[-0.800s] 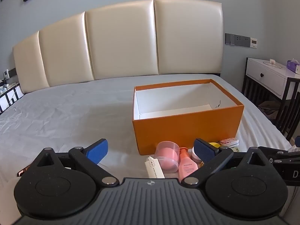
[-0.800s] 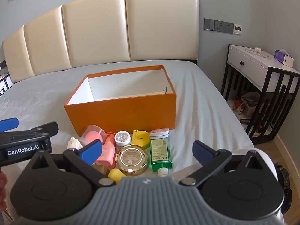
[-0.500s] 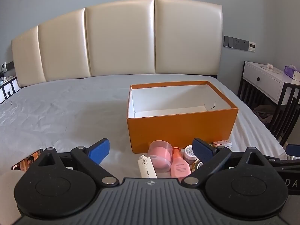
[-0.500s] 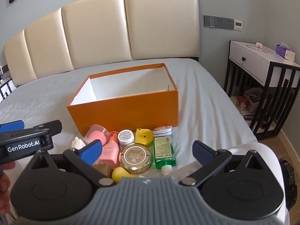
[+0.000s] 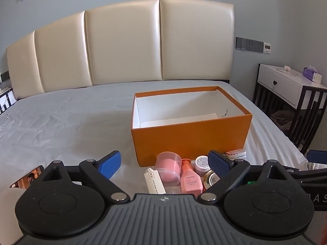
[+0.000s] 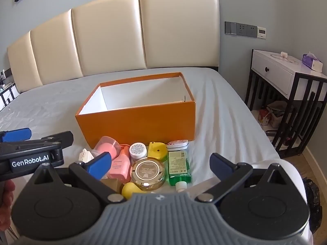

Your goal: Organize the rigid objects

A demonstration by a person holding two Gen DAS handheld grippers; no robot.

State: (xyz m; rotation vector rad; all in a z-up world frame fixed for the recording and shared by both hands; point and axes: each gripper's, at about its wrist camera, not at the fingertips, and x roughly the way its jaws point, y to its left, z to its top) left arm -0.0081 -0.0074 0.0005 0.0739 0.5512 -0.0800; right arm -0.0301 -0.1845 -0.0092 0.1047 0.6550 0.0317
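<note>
Blue-tipped left gripper (image 5: 164,164) and right gripper (image 6: 161,165) are both hanging spread wide, gripping nothing, just over a toiletries cluster: pink bottle (image 6: 120,164), gold tin (image 6: 148,172), green bottle (image 6: 178,166). Items are lying on the bed (image 5: 61,126), touching front of orange box (image 6: 139,122) w/ lid off.

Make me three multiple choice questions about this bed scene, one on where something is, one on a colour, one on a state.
1. Where does the green bottle lie?
A. in the box
B. on the bed in front of the box
C. on the nightstand

2. What colour is the outside of the box?
A. orange
B. blue
C. black

3. How is the right gripper?
A. shut on a jar
B. shut on nothing
C. open

Answers: B, it lies among the toiletries before the box; A, orange walls; C, fingers spread, nothing between.
</note>
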